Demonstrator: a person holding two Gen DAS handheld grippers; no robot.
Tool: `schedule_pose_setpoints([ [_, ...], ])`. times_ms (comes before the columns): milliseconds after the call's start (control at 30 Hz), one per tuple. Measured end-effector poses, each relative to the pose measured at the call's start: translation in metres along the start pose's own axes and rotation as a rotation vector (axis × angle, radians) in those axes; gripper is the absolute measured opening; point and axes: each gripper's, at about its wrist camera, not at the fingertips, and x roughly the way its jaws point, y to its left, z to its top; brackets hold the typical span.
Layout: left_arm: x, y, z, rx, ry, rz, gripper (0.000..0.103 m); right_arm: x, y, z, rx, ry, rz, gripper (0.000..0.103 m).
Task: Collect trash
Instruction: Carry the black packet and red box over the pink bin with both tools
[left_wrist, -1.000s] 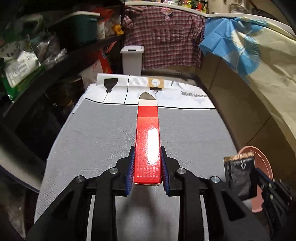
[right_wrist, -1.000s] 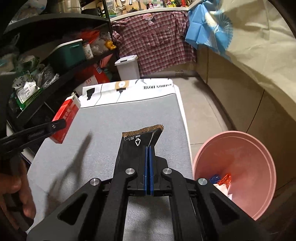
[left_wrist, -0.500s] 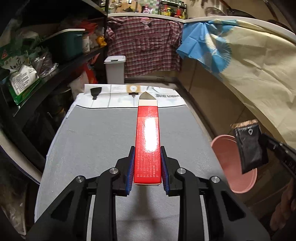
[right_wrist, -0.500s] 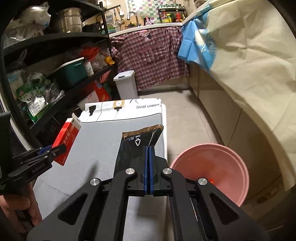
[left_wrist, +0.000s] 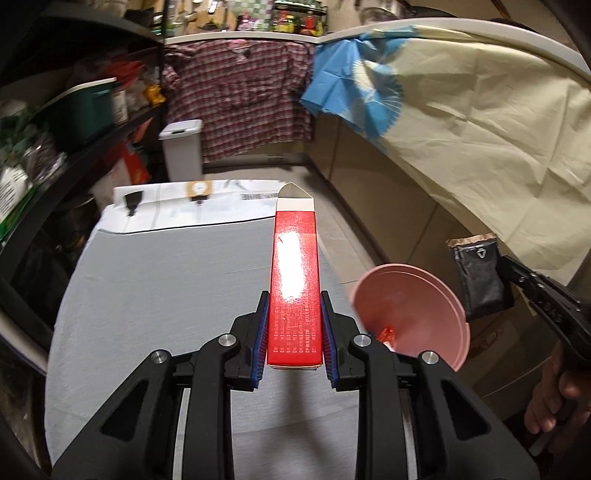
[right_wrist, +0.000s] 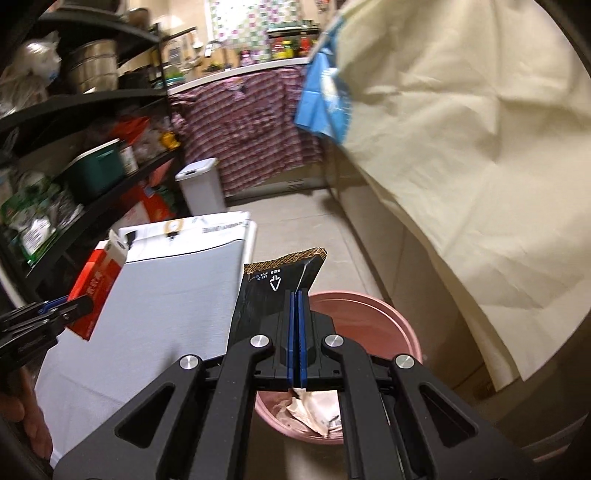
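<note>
- left hand-held gripper (left_wrist: 294, 334): pads clamped on the sides of a long red carton (left_wrist: 294, 280), held lengthways above the right part of the grey worktop (left_wrist: 166, 288).
- right hand-held gripper (right_wrist: 295, 332): pads pressed flat together on a black foil wrapper (right_wrist: 271, 286), poised above the near rim of the pink bin (right_wrist: 384, 317).
- bin stands on the floor just right of the worktop edge; crumpled paper (right_wrist: 314, 410) already lies inside.
- judgement: release step is due. wrapper is light and may drift, so bring it lower and over the mouth's middle before opening.
- carton is long; tip it end-down so it does not bridge the rim.
- clearance: open floor beyond the bin; cream cloth (right_wrist: 480, 147) hangs close on the right, worktop edge close on the left. drop one item at a time to keep the two tools apart.
</note>
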Motion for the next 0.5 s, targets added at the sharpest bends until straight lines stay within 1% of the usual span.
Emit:
schedule_pose_setpoints([
  [167, 0.011, -0.023, 0.006, 0.030, 0.005, -0.036, 0.025, 0.006, -0.024, -0.003, 0.041, -0.005, -0.044, 0.002],
  [233, 0.016, -0.032, 0.009, 0.037, 0.007, -0.050, 0.025, 0.009, -0.035, -0.005, 0.072, 0.006, -0.043, 0.002],
  [500, 0.039, -0.066, 0.013, 0.071, 0.025, -0.117, 0.025, 0.023, -0.050, -0.006, 0.075, 0.010, -0.095, 0.002],
])
